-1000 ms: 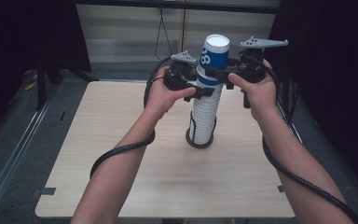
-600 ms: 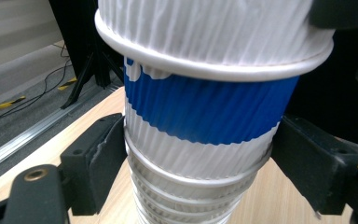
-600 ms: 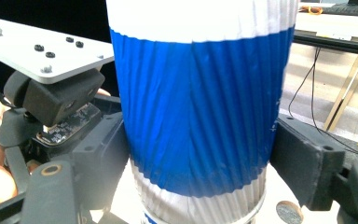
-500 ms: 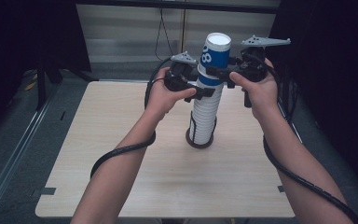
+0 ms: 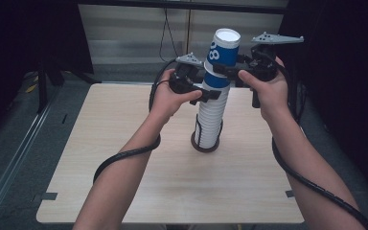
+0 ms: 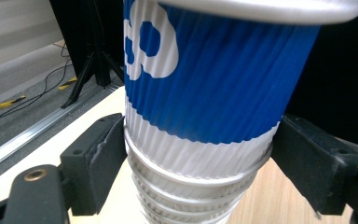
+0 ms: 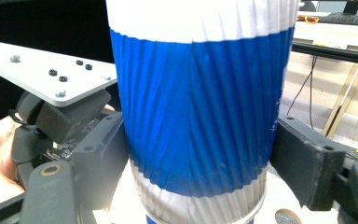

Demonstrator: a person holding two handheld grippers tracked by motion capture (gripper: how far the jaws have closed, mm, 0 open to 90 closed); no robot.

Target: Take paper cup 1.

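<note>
A tall stack of upturned white ribbed paper cups [image 5: 210,120] stands on a dark round base [image 5: 205,147] at the middle of the table. The top cup [image 5: 223,57] is blue and white with a white number on it. My left gripper [image 5: 214,92] comes in from the left, shut on the white cups [image 6: 186,186] just under the blue cup [image 6: 214,79], both pads against their rims. My right gripper [image 5: 220,72] comes in from the right, a little higher, shut on the blue cup [image 7: 196,107]. In their own views, the left gripper [image 6: 198,168] and the right gripper [image 7: 196,163] straddle the stack.
The light wooden table [image 5: 124,191] has bare board all round the stack. Black cables trail from both grippers along the forearms. A black stand [image 5: 52,72] and a metal floor rail [image 5: 14,163] lie off the table's left side.
</note>
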